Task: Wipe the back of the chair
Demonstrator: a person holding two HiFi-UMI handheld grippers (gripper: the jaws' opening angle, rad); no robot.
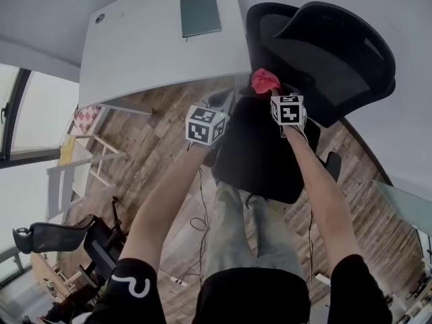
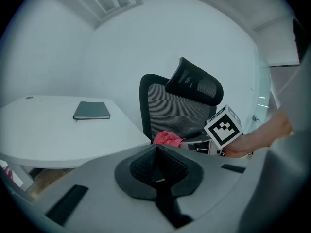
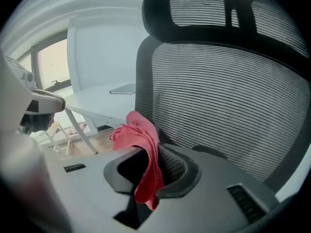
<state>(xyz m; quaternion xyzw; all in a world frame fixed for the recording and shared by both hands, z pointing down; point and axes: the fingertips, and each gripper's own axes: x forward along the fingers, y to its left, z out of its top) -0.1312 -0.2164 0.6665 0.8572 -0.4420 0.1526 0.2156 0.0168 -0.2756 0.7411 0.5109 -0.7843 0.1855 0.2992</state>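
In the head view, looking steeply down, a black office chair stands beside a white bench that carries a dark notebook. The right gripper holds a red cloth low against the chair's mesh backrest. The left gripper hovers just beside it, above the seat.

In the left gripper view, the jaws are pressed together with nothing between them. Beyond them, the cloth sits in front of the lower backrest.

In the right gripper view, the jaws are clenched on the cloth, which bunches above them and hangs below. The mesh fills the view close behind; whether the cloth touches it I cannot tell.

The wipe looks about to begin. The next move likely calls for pressing the cloth onto the mesh and sweeping across it, keeping the hard jaws off the weave.
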